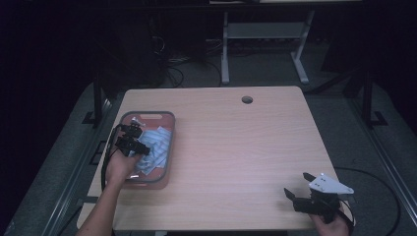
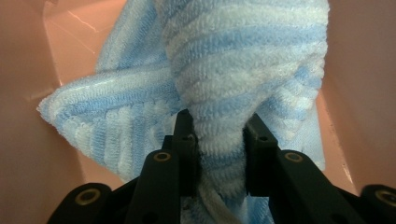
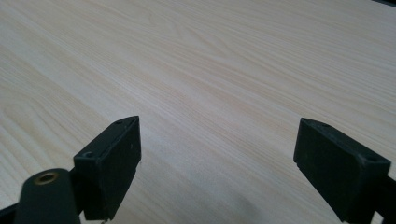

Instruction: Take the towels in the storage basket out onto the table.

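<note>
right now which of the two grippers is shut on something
The left gripper, down in the pink bin: its fingers pinch a fold of the blue striped towel. The right gripper hangs open over bare table.

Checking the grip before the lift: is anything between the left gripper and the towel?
No. The left gripper is shut on a fold of the towel inside the pink bin, jaws pressing straight on cloth.

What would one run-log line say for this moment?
left tool: shut on striped cloth | cloth: in pink bin | right tool: open over table
</note>
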{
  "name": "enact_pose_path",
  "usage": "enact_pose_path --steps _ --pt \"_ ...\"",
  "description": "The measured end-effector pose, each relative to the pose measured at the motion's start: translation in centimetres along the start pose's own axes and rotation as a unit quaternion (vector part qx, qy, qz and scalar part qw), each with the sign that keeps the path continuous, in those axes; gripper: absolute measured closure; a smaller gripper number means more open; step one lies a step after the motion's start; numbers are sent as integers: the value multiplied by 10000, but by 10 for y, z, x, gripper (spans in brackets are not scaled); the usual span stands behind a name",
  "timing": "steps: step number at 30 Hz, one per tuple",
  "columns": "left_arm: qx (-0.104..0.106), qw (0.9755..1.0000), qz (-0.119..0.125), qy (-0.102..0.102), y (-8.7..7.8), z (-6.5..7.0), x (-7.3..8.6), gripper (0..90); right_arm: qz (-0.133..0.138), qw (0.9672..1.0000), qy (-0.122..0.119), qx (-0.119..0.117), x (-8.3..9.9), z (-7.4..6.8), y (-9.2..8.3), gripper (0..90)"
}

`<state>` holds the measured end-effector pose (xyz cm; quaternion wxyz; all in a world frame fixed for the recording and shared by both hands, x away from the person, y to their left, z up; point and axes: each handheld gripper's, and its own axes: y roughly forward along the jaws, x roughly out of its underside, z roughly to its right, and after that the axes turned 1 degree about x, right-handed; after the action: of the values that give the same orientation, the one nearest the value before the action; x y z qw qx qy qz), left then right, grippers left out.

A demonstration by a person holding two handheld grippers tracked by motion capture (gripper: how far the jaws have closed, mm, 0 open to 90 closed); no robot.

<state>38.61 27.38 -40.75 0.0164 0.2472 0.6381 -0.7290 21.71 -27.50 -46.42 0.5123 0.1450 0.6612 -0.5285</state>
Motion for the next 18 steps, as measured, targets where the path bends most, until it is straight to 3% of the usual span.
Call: enact_pose_path --steps 6,8,18 --pt "433 9989 110 -113 -7 -7 6 725 -11 10000 12 2 0 1 0 145" --pt "462 9987 187 -97 -10 -8 9 725 -29 10000 26 12 1 1 0 145" --pt "919 9936 628 -169 -35 -17 18 730 -22 10000 12 49 1 1 -1 145"
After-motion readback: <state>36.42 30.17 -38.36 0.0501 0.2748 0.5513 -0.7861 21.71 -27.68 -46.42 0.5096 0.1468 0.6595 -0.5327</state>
